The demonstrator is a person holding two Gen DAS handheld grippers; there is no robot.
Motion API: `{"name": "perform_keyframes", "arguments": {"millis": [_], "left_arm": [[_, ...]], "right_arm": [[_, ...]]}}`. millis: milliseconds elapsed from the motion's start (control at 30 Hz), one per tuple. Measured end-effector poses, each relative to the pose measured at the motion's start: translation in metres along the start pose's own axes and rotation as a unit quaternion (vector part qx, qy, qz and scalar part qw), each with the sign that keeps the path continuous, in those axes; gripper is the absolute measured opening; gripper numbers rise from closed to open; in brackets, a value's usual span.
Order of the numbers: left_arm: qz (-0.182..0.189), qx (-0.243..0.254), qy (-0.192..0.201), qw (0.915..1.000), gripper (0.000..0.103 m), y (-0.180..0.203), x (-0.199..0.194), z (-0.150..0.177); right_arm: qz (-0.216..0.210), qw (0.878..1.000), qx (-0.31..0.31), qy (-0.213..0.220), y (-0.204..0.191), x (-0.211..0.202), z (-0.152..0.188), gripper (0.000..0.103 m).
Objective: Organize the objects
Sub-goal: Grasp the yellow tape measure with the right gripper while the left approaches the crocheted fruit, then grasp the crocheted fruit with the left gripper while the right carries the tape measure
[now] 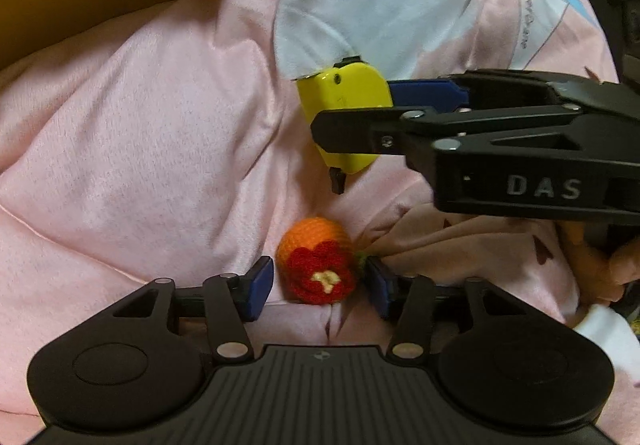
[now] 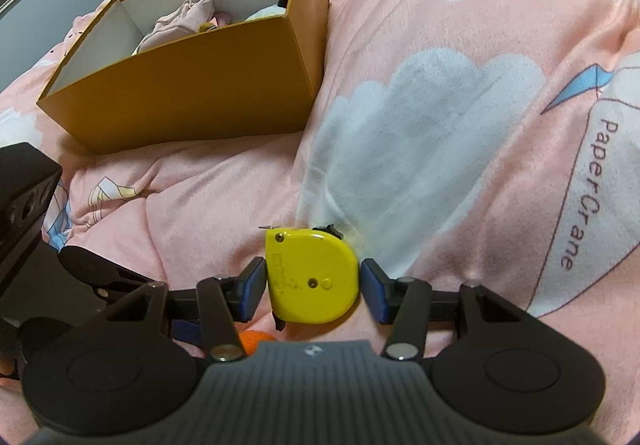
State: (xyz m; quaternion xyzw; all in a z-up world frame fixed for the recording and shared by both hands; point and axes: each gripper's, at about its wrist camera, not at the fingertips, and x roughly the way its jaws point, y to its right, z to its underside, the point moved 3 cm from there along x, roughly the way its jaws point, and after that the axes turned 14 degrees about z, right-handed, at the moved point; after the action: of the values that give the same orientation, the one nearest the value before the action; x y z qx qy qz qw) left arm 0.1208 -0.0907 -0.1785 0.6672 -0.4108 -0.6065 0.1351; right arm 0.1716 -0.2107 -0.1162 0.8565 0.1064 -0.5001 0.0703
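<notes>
A pink bed quilt (image 2: pixel 460 57) carries the things. The left hand-held gripper (image 1: pixel 320 287) is open, its blue pads on either side of an orange crocheted toy (image 1: pixel 316 265) with a red flower; the right pad touches the toy's edge, the left stands just clear. The right hand-held gripper (image 2: pixel 314 291) grips a yellow tape measure (image 2: pixel 314 277), both pads pressed against its sides. Ahead and to the left of the right hand-held gripper sits an open orange box (image 2: pixel 200 85) holding soft items.
</notes>
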Motion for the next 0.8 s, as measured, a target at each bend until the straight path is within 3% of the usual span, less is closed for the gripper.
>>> {"name": "perform_keyframes", "arguments": {"millis": [200,433,600,800], "left_arm": [[-0.044,0.035,0.037,0.9977,0.05,0.021,-0.017,0.011],[-0.064,0.031,0.12,0.9902,0.049,0.032,-0.06,0.022],[-0.078,0.018,0.181,0.9802,0.049,0.021,-0.103,0.009],[-0.122,0.033,0.247,0.9607,0.049,0.041,-0.155,-0.014]], "right_arm": [[0.001,1.0,0.0,0.004,0.0,-0.002,0.001,0.054],[-0.001,1.0,-0.004,0.018,-0.002,-0.012,0.0,0.053],[-0.006,0.999,-0.008,0.035,-0.006,-0.025,-0.007,0.053],[-0.023,0.997,-0.021,0.07,-0.015,-0.047,-0.037,0.053]]}}
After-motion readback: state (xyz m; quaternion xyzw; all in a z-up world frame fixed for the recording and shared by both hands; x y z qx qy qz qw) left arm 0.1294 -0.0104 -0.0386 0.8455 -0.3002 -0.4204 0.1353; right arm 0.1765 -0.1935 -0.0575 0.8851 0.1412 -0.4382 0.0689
